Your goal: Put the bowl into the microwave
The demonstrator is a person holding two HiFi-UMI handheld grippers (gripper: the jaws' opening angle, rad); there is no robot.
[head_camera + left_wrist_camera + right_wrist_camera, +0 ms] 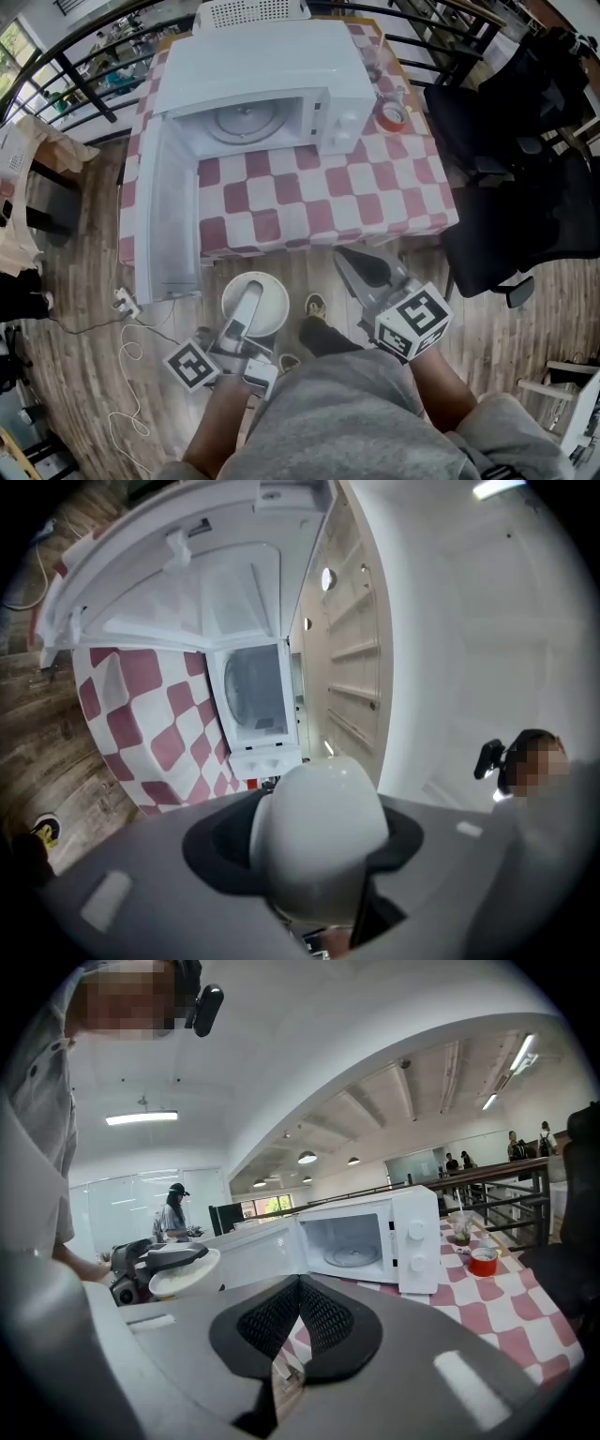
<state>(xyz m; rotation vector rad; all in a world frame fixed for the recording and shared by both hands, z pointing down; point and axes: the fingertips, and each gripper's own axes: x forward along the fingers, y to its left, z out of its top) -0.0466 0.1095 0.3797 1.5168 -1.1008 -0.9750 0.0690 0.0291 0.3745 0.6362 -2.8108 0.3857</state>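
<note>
- I see open wooden floor (75,356) between both grippers and the near table (375,197) edge. The microwave (272,75) door (169,216) hangs wide open, overhanging the table's left side.
- My left gripper (246,309) is clamped on the bowl (270,302), held above the floor short of the table.
- My right gripper (300,1283) has its jaws together, tips meeting, holding nothing.
- The bowl is glossy, white and round. The tablecloth is red-and-white check. A round glass turntable (246,120) sits in the cavity.
</note>
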